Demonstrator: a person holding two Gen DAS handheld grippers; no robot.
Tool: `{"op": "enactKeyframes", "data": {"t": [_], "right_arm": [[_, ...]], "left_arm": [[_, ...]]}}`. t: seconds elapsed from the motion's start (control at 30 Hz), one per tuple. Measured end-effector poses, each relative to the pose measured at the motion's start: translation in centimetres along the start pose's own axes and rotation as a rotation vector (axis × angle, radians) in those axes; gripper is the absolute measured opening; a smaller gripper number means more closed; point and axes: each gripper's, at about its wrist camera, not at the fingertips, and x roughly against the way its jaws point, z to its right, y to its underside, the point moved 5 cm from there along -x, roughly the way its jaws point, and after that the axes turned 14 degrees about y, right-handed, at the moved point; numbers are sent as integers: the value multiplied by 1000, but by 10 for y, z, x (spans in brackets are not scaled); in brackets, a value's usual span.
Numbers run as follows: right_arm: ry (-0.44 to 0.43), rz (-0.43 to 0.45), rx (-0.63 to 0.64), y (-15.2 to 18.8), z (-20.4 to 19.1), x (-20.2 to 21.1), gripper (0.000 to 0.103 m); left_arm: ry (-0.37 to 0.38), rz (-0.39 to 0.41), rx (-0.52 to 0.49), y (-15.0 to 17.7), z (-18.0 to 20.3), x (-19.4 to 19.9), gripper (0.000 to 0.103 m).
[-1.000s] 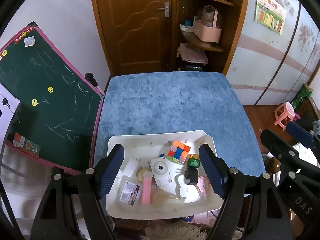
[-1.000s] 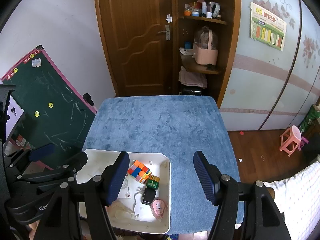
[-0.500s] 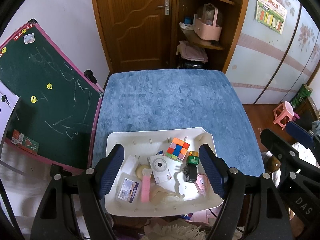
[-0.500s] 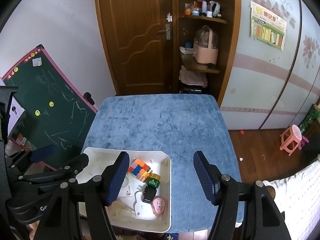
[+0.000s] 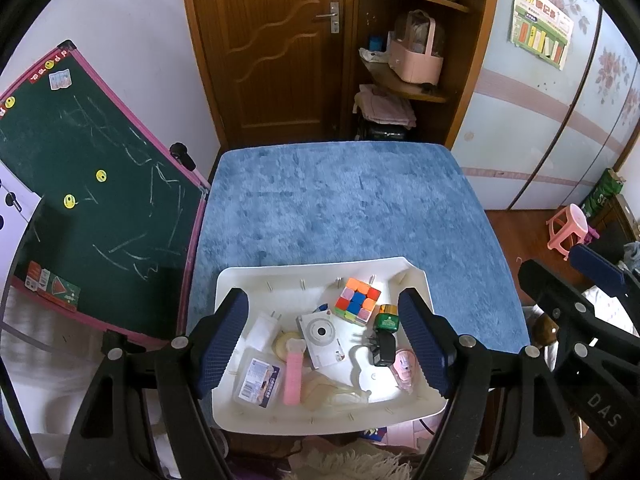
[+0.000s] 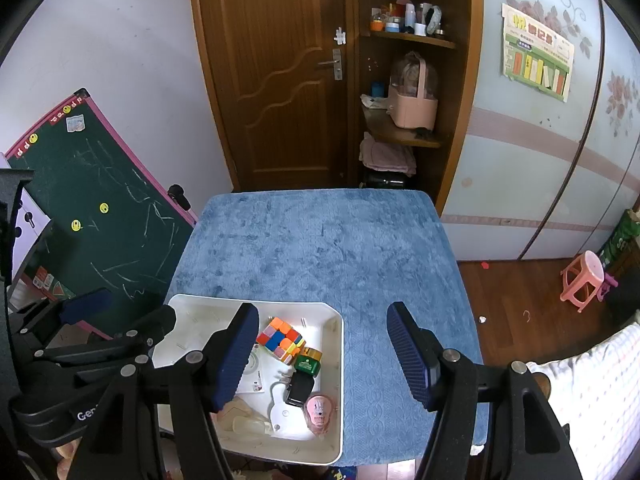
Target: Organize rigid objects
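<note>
A white tray (image 5: 240, 280) (image 6: 336, 380) sits at the near edge of a blue-covered table (image 5: 340, 200) (image 6: 320, 240). In it lie a colourful puzzle cube (image 5: 357, 301) (image 6: 280, 339), a green jar (image 5: 387, 319) (image 6: 308, 362), a black charger (image 5: 382, 350) (image 6: 299, 389), a white round-faced box (image 5: 320, 334), a pink tube (image 5: 293, 372), a pink case (image 5: 403, 365) (image 6: 319, 411) and a labelled clear box (image 5: 258, 380). My left gripper (image 5: 324, 340) hangs open above the tray, holding nothing. My right gripper (image 6: 324, 360) is open and empty over the tray's right rim.
A green chalkboard (image 5: 80, 184) (image 6: 92, 208) leans at the table's left. Behind stand a wooden door (image 5: 272, 48) and a shelf with a pink basket (image 5: 416, 60). A pink stool (image 5: 568, 228) (image 6: 584, 280) sits on the floor at the right.
</note>
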Motion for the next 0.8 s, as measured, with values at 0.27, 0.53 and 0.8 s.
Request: {"op": "enactKeyframes", "data": {"t": [0.27, 0.53, 0.8], "right_arm": [[1, 0, -1, 0, 0, 0, 67], [-4, -5, 4, 2, -2, -1, 67], [-8, -7, 8, 3, -2, -1, 67]], "left_arm": [[-4, 1, 1, -3, 0, 2, 80], [-5, -3, 7, -2, -2, 2, 80], [-8, -8, 8, -3, -6, 3, 80]]}}
